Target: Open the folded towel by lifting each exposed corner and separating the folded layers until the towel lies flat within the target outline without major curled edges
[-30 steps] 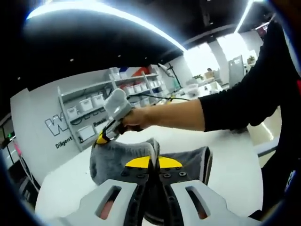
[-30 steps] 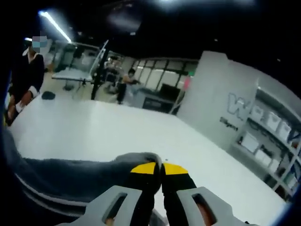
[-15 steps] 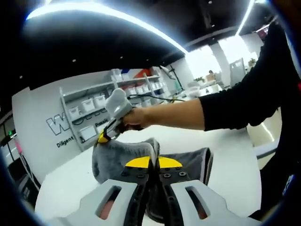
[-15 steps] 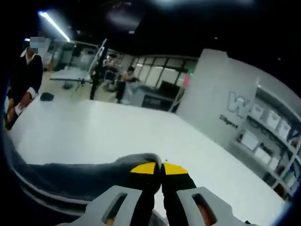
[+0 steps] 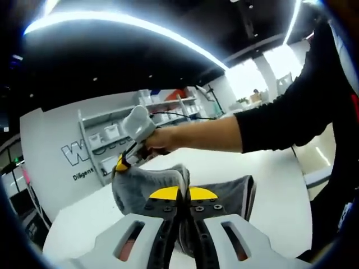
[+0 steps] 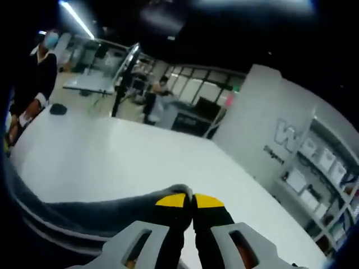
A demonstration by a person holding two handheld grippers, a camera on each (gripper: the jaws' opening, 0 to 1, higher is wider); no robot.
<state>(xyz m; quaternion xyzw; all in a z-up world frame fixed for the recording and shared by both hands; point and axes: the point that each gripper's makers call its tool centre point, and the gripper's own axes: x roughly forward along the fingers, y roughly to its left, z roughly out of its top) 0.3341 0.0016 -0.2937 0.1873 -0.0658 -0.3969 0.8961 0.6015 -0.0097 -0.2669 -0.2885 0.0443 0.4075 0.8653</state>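
A grey towel hangs above a white table, held up at two corners. My left gripper is shut on one corner, its yellow-tipped jaws pressed together over the cloth. In the left gripper view my right gripper, held by a bare hand, pinches the far corner. In the right gripper view my right gripper is shut on the towel, which stretches away to the left over the table.
A black sleeve reaches across from the right. Shelves with white bins line a grey wall with lettering. A person in dark clothes stands at the table's far left edge, near a small dark object.
Both grippers have risen a little with the towel, so the cloth hangs higher off the table. The grips have not changed.
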